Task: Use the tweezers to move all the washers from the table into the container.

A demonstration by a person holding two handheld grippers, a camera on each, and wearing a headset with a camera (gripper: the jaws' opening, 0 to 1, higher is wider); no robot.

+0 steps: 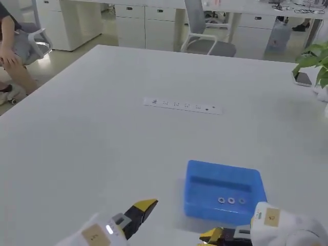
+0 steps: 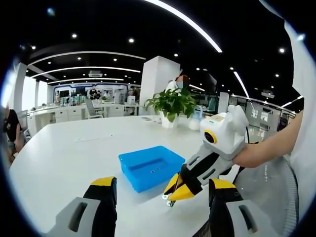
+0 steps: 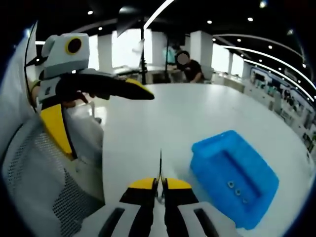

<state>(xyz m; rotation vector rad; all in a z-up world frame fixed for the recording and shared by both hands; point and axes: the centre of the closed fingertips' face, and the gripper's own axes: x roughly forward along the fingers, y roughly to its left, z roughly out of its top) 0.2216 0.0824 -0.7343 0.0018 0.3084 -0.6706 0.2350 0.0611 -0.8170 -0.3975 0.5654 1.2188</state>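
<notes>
Open office, white table (image 1: pixel 102 128): blue container (image 1: pixel 225 192) toward the near edge, three washers (image 1: pixel 230 200) lying inside. Looks like the closing step, every washer in sight already in; next calls for scanning the table for strays before lifting away. Right gripper (image 3: pixel 159 183) low by the near edge, clamped on tweezers (image 3: pixel 160 165), tips seemingly together and bare, too fine to be sure; left gripper (image 1: pixel 146 206) alongside, jaws wide, holding nothing.
</notes>
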